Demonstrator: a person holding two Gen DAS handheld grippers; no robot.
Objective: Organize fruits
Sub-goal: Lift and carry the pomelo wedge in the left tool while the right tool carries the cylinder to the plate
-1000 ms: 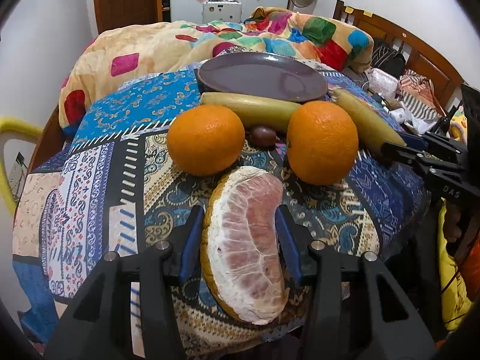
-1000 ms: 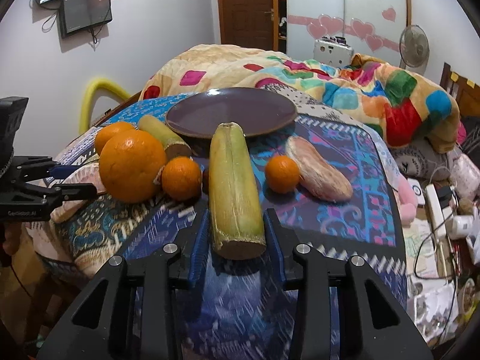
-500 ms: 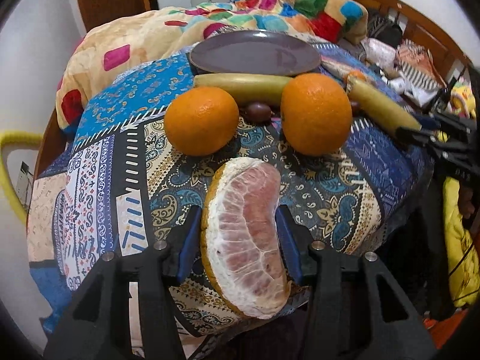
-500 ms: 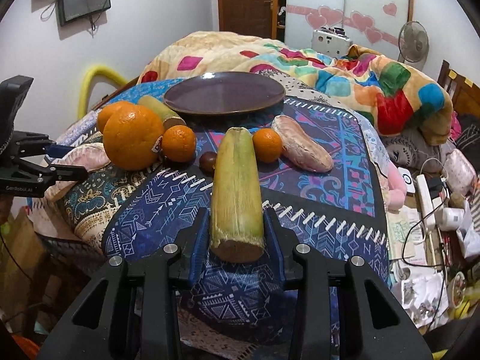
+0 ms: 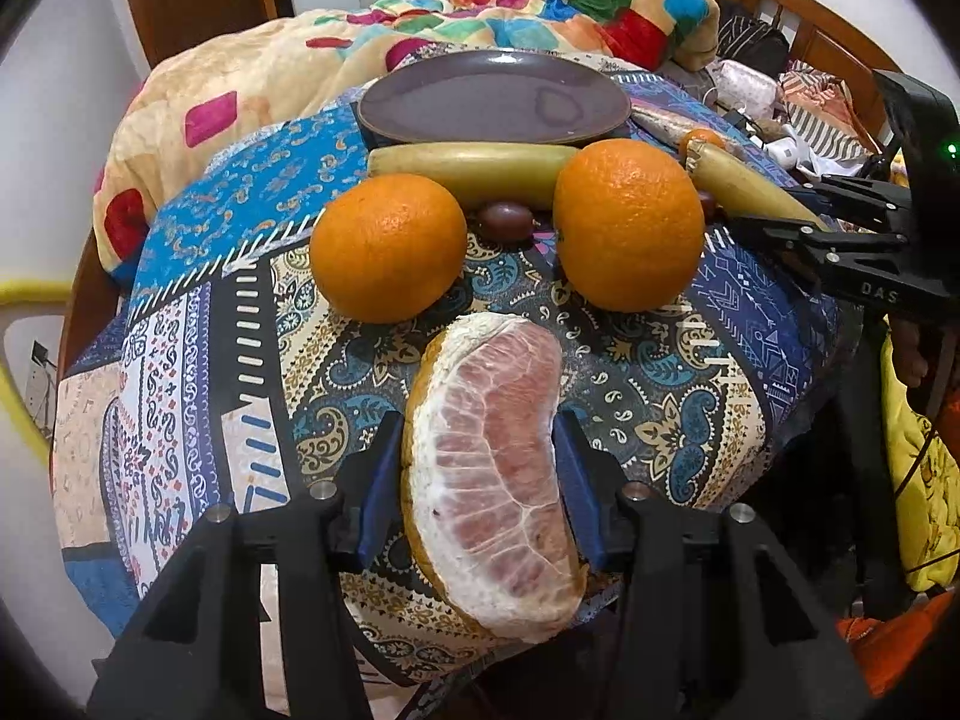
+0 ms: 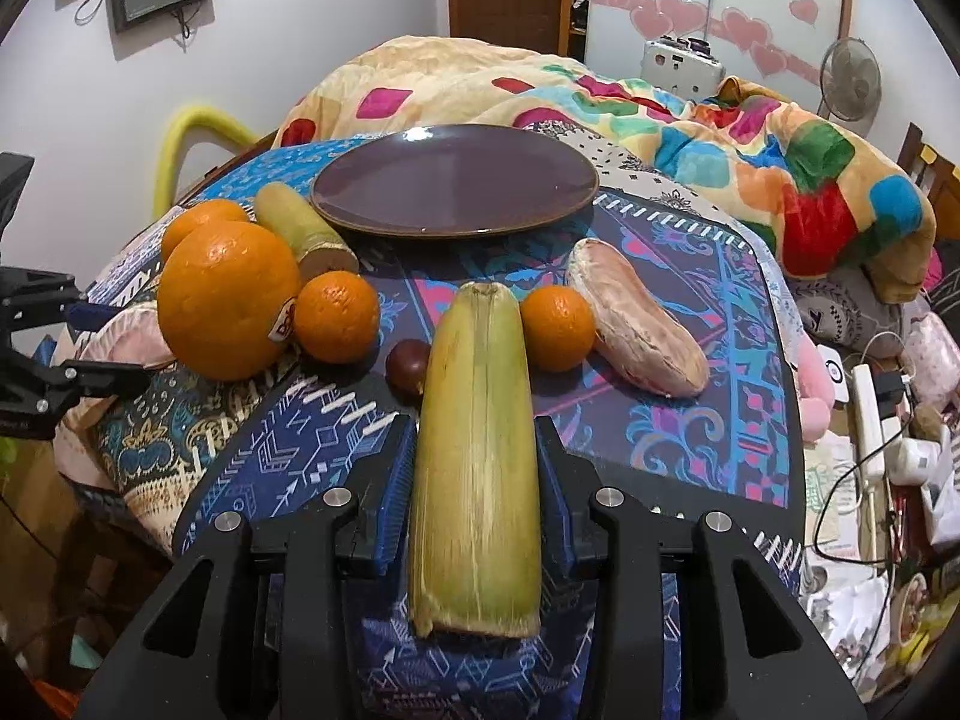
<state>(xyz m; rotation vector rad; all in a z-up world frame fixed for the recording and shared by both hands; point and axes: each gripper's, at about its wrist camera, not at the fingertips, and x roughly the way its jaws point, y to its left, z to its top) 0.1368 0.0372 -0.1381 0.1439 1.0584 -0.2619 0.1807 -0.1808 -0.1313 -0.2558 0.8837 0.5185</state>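
Observation:
My left gripper [image 5: 477, 468] is shut on a peeled pomelo wedge [image 5: 489, 474], held above the near edge of the patterned table. My right gripper [image 6: 477, 474] is shut on a yellow-green sugarcane piece [image 6: 477, 456], also lifted over the table's near edge. A dark purple plate [image 6: 453, 180] sits empty at the far side; it also shows in the left wrist view [image 5: 492, 99]. Two big oranges [image 5: 387, 246] [image 5: 627, 222], a second cane piece [image 5: 474, 165] and a brown chestnut [image 5: 504, 219] lie before the plate.
In the right wrist view two small tangerines [image 6: 336, 315] [image 6: 558, 327], another pomelo wedge [image 6: 636, 318] and a chestnut [image 6: 405, 369] lie on the cloth. A colourful quilt [image 6: 690, 120] is heaped behind the table. Cluttered floor with cables [image 6: 870, 420] lies to the right.
Both grippers have pulled back and risen from the table with their fruit held. The table's near edge now shows below each.

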